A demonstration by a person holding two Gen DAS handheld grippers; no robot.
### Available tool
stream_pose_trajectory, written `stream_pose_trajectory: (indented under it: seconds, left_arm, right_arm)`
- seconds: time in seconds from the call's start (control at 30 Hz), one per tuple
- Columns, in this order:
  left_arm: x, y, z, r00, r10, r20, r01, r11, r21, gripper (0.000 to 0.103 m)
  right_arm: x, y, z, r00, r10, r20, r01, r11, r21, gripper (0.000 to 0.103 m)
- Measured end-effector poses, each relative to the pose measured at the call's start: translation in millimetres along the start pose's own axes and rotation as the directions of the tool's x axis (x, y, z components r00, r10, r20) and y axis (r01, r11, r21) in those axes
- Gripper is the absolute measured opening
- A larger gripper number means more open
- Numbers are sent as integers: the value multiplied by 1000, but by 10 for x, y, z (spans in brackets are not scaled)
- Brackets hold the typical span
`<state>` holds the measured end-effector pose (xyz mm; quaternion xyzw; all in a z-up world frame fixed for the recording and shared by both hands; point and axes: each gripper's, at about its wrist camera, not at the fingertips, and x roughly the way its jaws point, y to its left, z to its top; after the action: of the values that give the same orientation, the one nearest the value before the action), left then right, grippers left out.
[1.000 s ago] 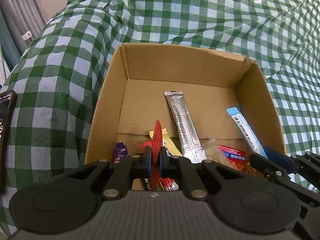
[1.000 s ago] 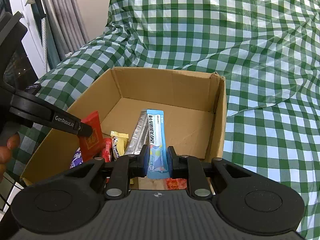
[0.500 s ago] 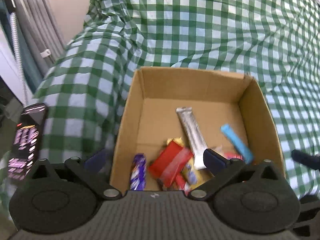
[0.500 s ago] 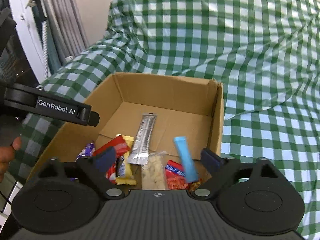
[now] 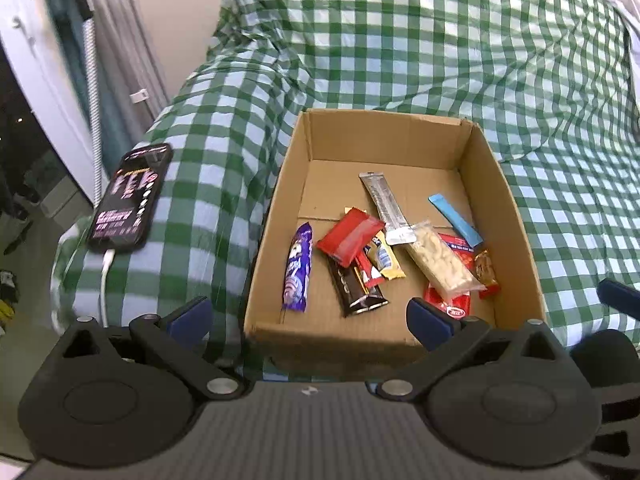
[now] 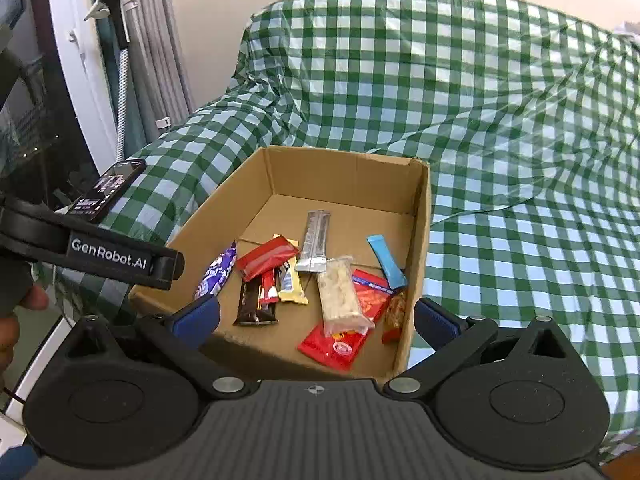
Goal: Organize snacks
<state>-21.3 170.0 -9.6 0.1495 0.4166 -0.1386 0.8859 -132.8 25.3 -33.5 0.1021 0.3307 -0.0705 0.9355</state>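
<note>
Matt cardboard box [image 5: 276, 216], glossy wrappers inside, on shiny checked cloth [image 5: 400, 48].

You've got plain brown corrugated card, rough and unprinted. In the box: silver foil stick [image 5: 385, 208] at the middle, reflective; red wrapper [image 5: 350, 235] just left of it, glossy film; purple wrapper [image 5: 298, 268] by the box's left wall, shiny; clear crinkly plastic bag [image 5: 442, 262] right of centre. The cloth looks slick, with sheen on its creases. Your grippers' bodies are matt black plastic, ribbed.

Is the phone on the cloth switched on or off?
On. The phone screen is lit with pink and white graphics, and a white cable is plugged in.
</note>
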Motion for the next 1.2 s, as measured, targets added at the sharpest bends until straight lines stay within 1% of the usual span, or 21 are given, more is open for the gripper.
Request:
stream_pose_trajectory:
  seconds: [0.1,0.2,0.23,0.3,0.37,0.5,0.63,0.8,0.97,1.2]
  left_arm:
    - [-102,7,-105,1000,22,13,-22,1000,-6,103]
    - [-170,1,-159,996,88,22,-87,996,-29,103]
    - [-193,-10,-171,995,94,14,-94,995,-22,103]
    - [-230,-6,-201,998,61,7,-61,998,-12,103]
    - [-265,12,-247,999,40,8,-40,999,-28,103]
    - [-324,9,-294,999,37,35,-36,999,-26,103]
    - [-323,10,-323,1000,14,19,-14,1000,-22,103]
    - [-325,-24,-382,999,38,27,-38,999,-4,103]
    - [-302,-33,-408,999,29,16,-29,1000,5,103]
    - [-302,-5,-407,999,30,12,-29,1000,-11,103]
  right_arm:
    - [-176,23,-73,998,-24,49,25,1000,-14,102]
    - [-308,27,-124,995,-52,82,53,999,-9,102]
    - [-343,23,-138,995,-55,89,55,998,-5,103]
    - [-397,8,-162,995,-44,95,45,999,-1,103]
    - [-425,11,-177,995,-37,94,37,999,-4,103]
    - [-483,91,-217,996,-21,92,25,999,-43,103]
    - [-516,122,-245,996,-27,89,32,998,-60,103]
    - [-532,111,-278,996,-37,81,42,997,-60,103]
    - [-528,105,-294,996,-42,76,47,997,-69,103]
    - [-514,115,-293,996,-45,74,50,996,-74,103]
